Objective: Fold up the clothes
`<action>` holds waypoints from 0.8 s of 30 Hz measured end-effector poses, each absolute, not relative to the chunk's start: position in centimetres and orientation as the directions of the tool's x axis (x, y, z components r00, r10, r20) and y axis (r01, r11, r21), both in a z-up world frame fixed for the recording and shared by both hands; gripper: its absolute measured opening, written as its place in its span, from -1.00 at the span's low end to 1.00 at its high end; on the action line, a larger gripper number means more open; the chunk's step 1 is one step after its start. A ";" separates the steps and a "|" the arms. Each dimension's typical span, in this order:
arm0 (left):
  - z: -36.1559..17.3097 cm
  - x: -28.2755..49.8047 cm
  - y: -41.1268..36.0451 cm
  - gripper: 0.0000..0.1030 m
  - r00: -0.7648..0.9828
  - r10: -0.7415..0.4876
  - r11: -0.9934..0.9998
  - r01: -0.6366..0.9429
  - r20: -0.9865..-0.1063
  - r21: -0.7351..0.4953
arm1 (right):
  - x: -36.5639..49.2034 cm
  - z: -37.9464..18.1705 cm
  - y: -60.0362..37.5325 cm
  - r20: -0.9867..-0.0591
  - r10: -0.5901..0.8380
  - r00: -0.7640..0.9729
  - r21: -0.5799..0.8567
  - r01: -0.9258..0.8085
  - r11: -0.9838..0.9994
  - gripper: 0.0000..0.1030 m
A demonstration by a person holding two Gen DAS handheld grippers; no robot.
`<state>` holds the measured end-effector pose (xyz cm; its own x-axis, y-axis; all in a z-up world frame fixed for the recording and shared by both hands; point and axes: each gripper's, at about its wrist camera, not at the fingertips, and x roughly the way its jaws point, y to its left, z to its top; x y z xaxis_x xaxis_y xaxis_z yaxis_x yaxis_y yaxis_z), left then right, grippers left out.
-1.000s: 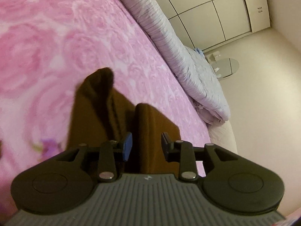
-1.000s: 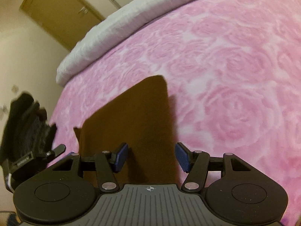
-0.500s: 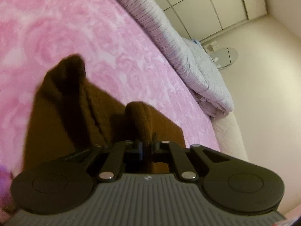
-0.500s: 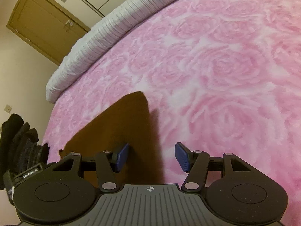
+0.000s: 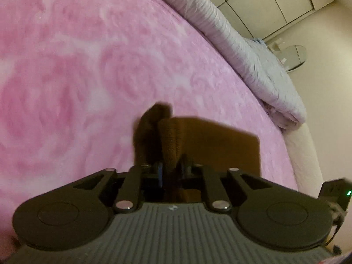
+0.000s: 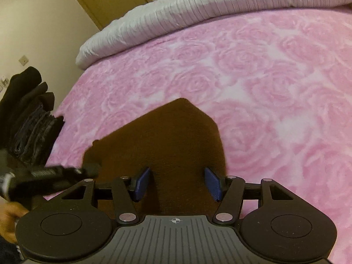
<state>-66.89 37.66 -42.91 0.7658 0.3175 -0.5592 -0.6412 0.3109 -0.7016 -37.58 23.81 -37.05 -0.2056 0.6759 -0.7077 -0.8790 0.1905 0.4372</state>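
Bed: pink rose-patterned blanket (image 6: 275, 70) carries everything, with a rolled grey duvet (image 6: 198, 11) along its far edge.
Garment: we see a brown knitted garment (image 6: 167, 145) lying mostly flat near the bed's near edge.
Left claw: our left claw (image 5: 171, 171) pinches a raised ribbed fold of it, probably to carry that edge over.
Right claw: our right claw (image 6: 177, 183) hangs spread wide above the flat part, gripping nothing.
Side pile: dark folded clothes (image 6: 28, 118) sit at the bed's corner.
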 end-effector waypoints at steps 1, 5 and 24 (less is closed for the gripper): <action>-43.4 -67.0 37.5 -0.73 0.770 0.317 0.301 -0.636 -0.554 -0.711 | -37.5 -37.1 23.6 -0.708 0.677 -0.202 0.435 -0.879 0.193 0.14; -43.1 -67.4 36.7 -0.57 0.762 0.336 0.290 -0.643 -0.554 -0.709 | -37.0 -37.1 22.6 -0.710 0.676 -0.199 0.441 -0.874 0.206 0.15; -44.0 -71.5 23.7 -0.49 0.818 0.274 0.105 -0.548 -0.506 -0.830 | -37.2 -36.4 13.3 -0.662 0.716 -0.221 0.544 -0.800 0.255 0.15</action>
